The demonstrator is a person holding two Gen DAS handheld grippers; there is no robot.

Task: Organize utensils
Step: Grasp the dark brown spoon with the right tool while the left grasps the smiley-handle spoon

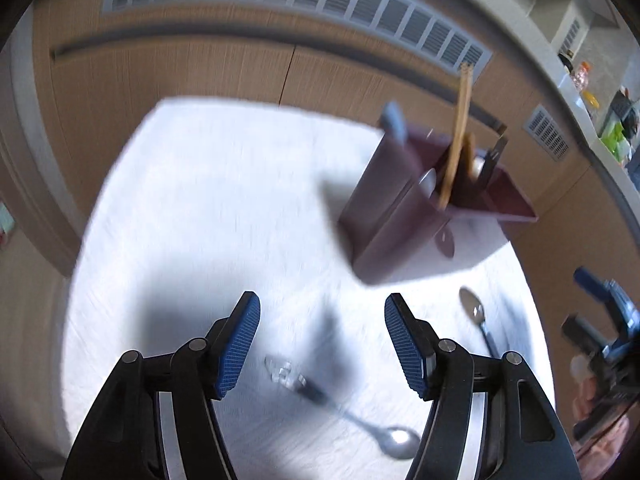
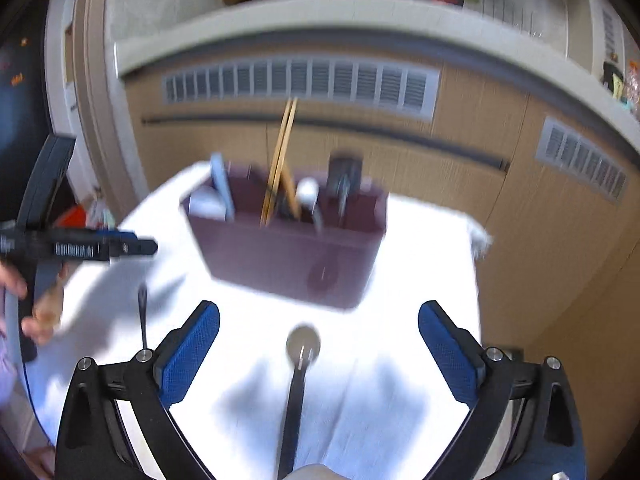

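White table (image 2: pixel 420 240): spoon (image 2: pixel 298 368) lies lengthwise, bowl toward caddy (image 2: pixel 288 256) (both claws spread, empty)

A home, by the look of it — a lived-in room. Wood-grain cabinet fronts (image 2: pixel 460 140) with grey vent grilles (image 2: pixel 300 82) run under a pale ledge (image 2: pixel 320 16) at 12 o'clock, and the ledge is crowded with bottles and bright clutter (image 1: pixel 588 88) at 2 o'clock in the left view. A white table (image 1: pixel 200 200) bears a maroon caddy (image 2: pixel 288 256) of chopsticks and cutlery — household things.
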